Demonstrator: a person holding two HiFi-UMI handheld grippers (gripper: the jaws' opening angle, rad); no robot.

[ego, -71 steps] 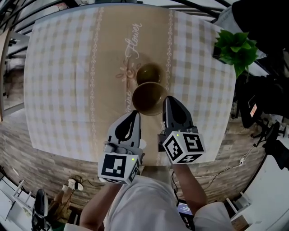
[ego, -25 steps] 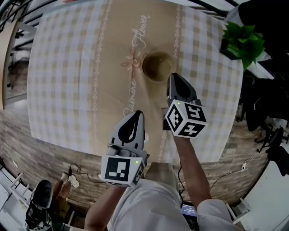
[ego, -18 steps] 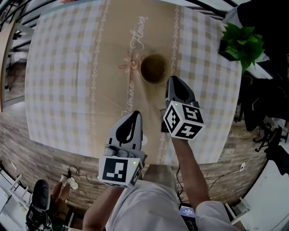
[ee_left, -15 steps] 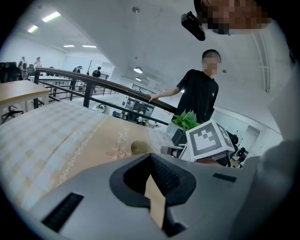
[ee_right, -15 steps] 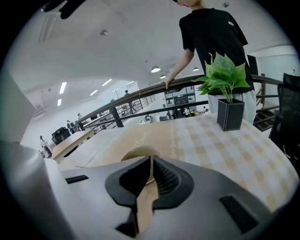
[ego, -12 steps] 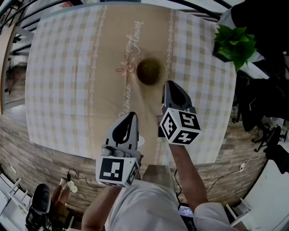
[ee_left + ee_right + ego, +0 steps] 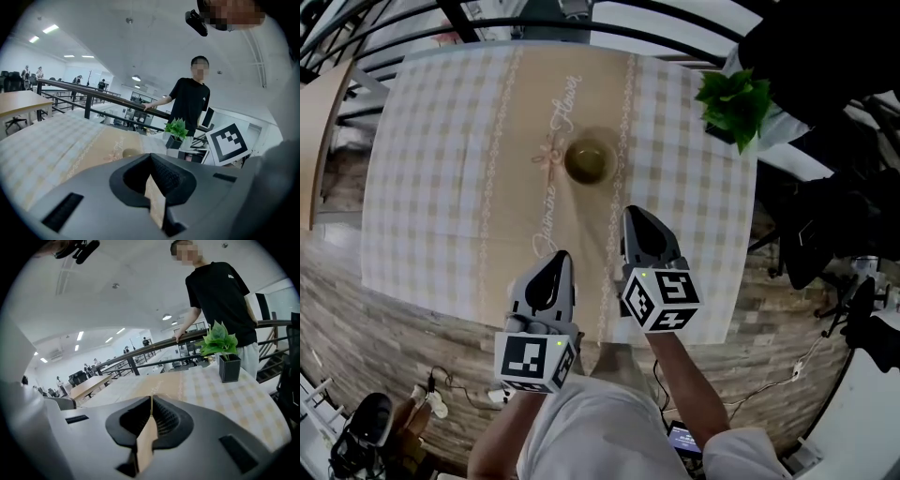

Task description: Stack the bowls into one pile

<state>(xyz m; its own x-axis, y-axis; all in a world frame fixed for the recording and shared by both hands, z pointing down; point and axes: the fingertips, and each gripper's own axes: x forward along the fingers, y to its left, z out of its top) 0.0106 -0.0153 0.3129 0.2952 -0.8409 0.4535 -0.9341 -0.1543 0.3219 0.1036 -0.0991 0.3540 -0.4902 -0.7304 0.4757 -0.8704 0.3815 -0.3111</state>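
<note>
The bowl pile [image 7: 589,161] sits mid-frame on the surface [image 7: 441,150]. My left gripper [image 7: 551,269] and right gripper [image 7: 639,223] hang below it, jaws clenched on nothing. I think stacking is done, so I'd stay clear and not bump it.

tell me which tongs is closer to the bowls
The right tongs: its tip lies just below and to the right of the bowls, while the left tongs sits farther back from them.

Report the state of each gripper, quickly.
Left gripper: jaws together, holding nothing.
Right gripper: jaws together, holding nothing.
</note>
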